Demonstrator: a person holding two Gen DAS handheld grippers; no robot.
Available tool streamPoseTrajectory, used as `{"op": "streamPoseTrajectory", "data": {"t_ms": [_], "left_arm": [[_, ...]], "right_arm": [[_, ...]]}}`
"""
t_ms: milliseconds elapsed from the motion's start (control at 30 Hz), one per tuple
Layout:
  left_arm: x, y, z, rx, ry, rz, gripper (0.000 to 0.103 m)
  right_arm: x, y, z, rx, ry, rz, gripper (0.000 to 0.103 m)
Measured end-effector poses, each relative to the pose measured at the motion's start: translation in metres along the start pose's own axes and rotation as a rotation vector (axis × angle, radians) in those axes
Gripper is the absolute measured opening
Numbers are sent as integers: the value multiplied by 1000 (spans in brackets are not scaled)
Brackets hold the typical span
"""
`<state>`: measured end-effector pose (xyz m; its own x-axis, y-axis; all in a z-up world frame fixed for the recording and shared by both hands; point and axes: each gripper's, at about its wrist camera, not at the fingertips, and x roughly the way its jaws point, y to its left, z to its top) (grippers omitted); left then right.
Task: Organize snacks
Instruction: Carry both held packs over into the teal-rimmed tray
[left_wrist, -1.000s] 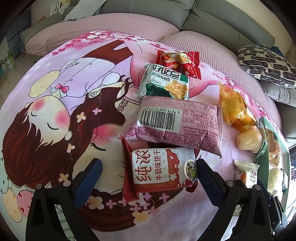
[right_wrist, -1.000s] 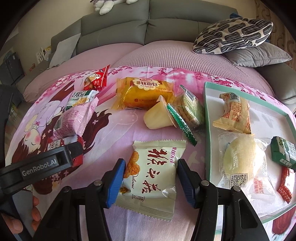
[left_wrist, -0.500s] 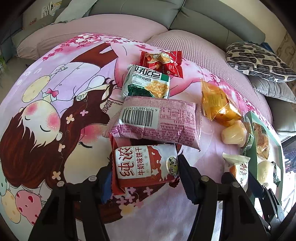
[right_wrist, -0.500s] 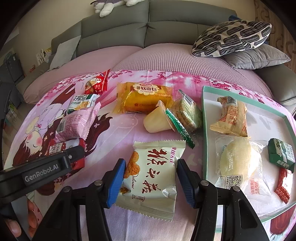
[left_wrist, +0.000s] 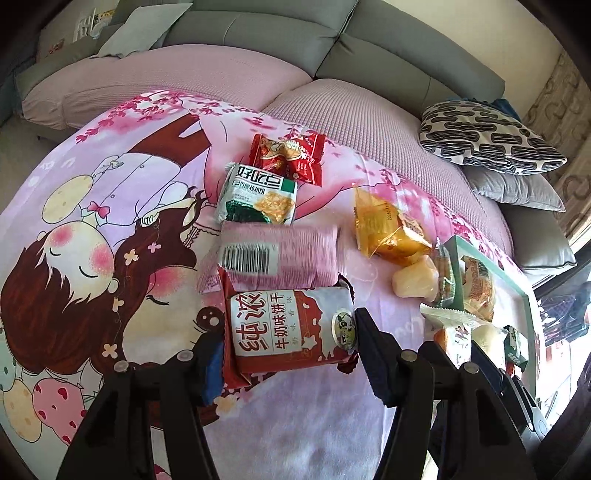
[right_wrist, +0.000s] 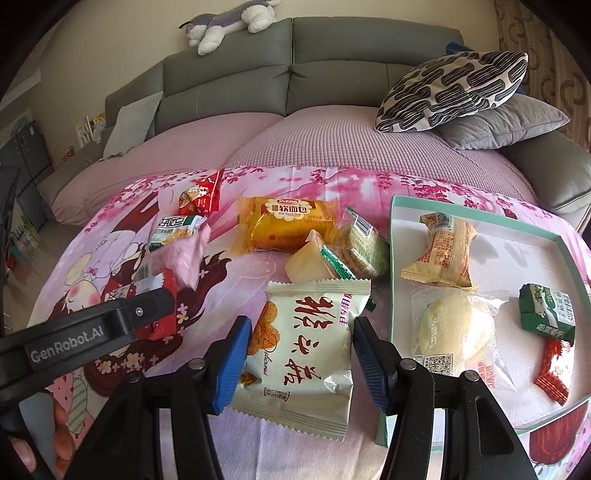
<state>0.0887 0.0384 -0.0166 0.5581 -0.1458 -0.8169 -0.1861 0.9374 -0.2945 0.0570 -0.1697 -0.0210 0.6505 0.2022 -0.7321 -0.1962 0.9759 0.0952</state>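
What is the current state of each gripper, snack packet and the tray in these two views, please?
left gripper: shut on red milk-biscuit packet, packet sealed.
right gripper: straddling white rice-cake packet, contact unclear.
pink packet: motion-blurred, barcode side up.
yellow bread packet: sealed, lying flat.
tray: open, partly filled.
round cake packet: sealed, in tray.

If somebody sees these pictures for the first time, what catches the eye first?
The bright pink cartoon-girl cloth covering the sofa, strewn with snack packets. Up close, the left gripper straddles a red milk biscuit pack, and the right gripper straddles a white snack packet beside the green-rimmed tray.
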Motion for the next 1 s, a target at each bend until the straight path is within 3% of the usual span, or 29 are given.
{"op": "streamPoseTrajectory", "data": {"t_ms": [400,633,1000], "left_arm": [[-35,-12,7,24,-95,-30,64],[-36,-17,8,33,-97,-28,64],[-33,-69,-1,155,-89,-82,64]], "right_arm": [[-24,-3,4,9,-59,6,60],[-26,-6,5,13,-62,7,60],[-40,-59,6,118,-89,-87,60]]}}
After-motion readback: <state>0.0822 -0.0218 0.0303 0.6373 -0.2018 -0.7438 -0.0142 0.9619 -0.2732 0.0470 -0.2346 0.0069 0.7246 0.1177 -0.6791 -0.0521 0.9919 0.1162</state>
